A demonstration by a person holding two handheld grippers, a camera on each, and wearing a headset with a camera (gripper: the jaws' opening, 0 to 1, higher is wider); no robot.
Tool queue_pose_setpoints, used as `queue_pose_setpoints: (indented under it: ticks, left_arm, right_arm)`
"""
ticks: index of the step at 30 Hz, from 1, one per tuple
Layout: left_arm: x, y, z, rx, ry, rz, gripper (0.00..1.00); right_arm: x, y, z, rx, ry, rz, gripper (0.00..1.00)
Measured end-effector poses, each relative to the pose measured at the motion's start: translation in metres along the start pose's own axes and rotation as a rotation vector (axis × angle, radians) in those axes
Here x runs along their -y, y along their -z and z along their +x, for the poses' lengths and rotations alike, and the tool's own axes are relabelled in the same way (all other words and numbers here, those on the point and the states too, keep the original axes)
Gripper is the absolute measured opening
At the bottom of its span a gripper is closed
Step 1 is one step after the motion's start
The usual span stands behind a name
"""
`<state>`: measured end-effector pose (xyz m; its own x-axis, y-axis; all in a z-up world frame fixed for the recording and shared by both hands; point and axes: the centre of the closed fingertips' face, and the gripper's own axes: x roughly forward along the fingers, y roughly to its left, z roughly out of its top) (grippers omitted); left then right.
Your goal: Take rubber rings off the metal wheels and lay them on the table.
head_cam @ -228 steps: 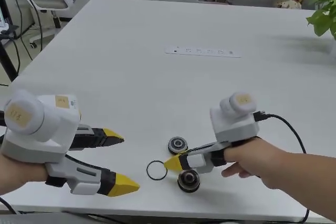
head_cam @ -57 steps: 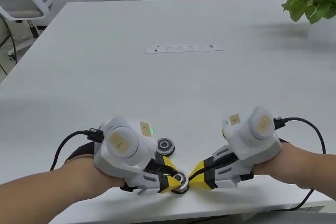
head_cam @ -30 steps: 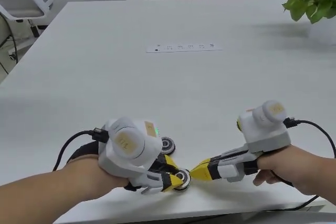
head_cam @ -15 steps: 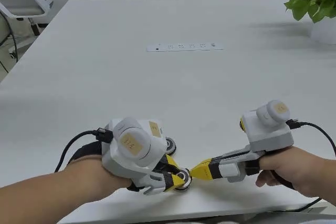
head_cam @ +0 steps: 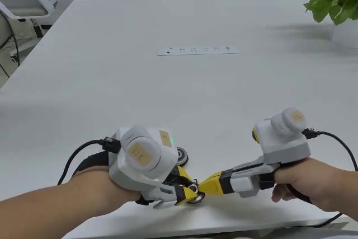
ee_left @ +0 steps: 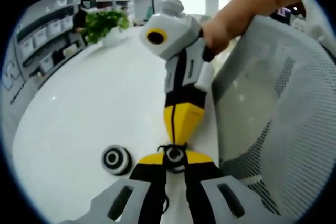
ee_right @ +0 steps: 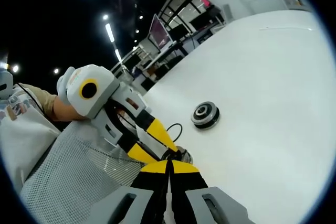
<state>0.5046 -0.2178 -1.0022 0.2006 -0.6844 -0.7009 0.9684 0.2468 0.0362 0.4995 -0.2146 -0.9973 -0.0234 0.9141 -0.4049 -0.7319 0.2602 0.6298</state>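
Left gripper [head_cam: 188,188]: clamped on wheel [ee_left: 175,155], as before. Right gripper [head_cam: 202,184]: closed; since two seconds ago rolled flat, tips at wheel's rim. Ring likely pinched, unconfirmed; not yet off.

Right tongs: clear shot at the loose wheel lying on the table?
Probably yes. In the right gripper view the loose wheel lies on bare table just beyond the held wheel, nothing across the line. But the right tongs are shut at that held wheel and would have to leave it first.
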Motion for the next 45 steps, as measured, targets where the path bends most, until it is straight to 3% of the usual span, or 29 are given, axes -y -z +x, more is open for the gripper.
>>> queue_pose_setpoints:
  ticks: [6, 7, 8, 9, 11, 16, 24, 45]
  left_arm:
    - [0.0, 0.0, 0.0, 0.0, 0.0, 0.002, 0.12]
    - [0.001, 0.0, 0.0, 0.001, 0.0, 0.001, 0.12]
    - [0.0, 0.0, 0.0, 0.002, -0.002, 0.002, 0.12]
    - [0.0, 0.0, 0.0, 0.001, -0.001, 0.004, 0.12]
    - [0.0, 0.0, 0.0, 0.004, -0.001, 0.0, 0.12]
    - [0.001, 0.0, 0.0, 0.006, -0.001, -0.002, 0.12]
    - [0.0, -0.001, 0.001, 0.021, 0.004, -0.006, 0.13]
    - [0.0, -0.004, -0.001, 0.049, 0.036, -0.038, 0.18]
  right_arm:
    - [-0.004, -0.001, 0.001, 0.001, -0.016, -0.007, 0.0]
    - [-0.009, -0.005, 0.003, 0.027, -0.04, 0.002, 0.0]
    - [-0.023, -0.002, 0.004, 0.005, -0.104, 0.016, 0.0]
    - [-0.01, -0.004, 0.005, 0.009, -0.036, -0.052, 0.0]
    - [-0.012, -0.002, 0.004, 0.002, -0.053, -0.012, 0.0]
    - [-0.004, 0.002, 0.004, -0.009, -0.013, -0.046, 0.0]
    - [0.002, 0.0, 0.002, -0.006, 0.008, -0.068, 0.0]
    - [0.005, -0.003, -0.003, 0.013, 0.02, -0.069, 0.0]
